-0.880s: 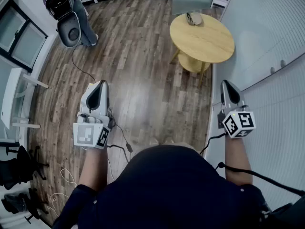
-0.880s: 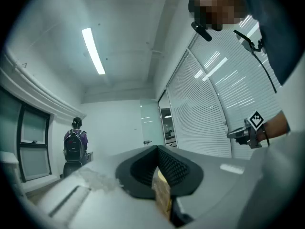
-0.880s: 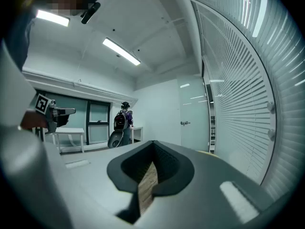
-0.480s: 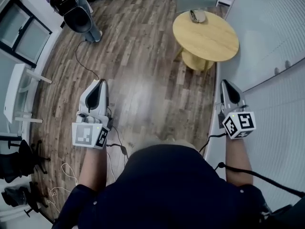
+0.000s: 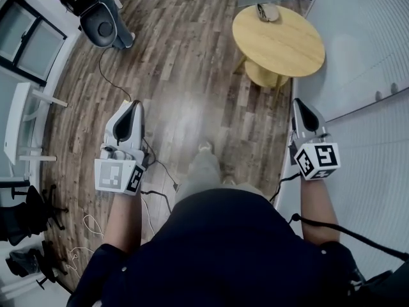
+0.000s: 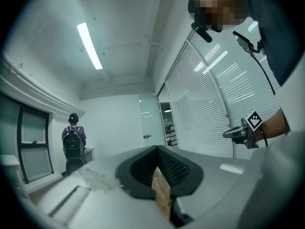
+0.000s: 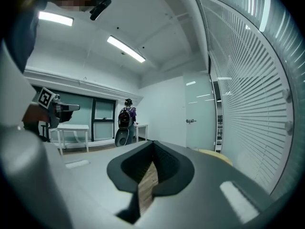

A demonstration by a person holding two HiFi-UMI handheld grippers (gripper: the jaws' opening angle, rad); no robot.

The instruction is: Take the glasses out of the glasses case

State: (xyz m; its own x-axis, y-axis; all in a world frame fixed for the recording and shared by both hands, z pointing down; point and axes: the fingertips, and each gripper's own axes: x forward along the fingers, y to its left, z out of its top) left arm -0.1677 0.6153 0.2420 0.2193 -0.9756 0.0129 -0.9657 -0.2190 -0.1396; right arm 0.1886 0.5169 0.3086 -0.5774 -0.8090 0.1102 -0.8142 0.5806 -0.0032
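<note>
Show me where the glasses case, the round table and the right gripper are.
glasses case [image 5: 267,11], head view, its middle.
round table [image 5: 284,47], head view, bare top near the middle.
right gripper [image 5: 298,104], head view, tip of its closed jaws.

Words, letters, digits: none you can read in any of your views.
Left cube [image 5: 118,176]: it sits on your left gripper [image 5: 135,102]; its faces carry black-and-white square marker patterns, coded blocks only, no lettering.
Right cube [image 5: 317,161]: it sits on your right gripper [image 5: 297,101]; it has the same kind of black-and-white square marker, no lettering.
Glasses case [image 5: 266,11]: too small in your head view for you to tell whether it bears any print.
</note>
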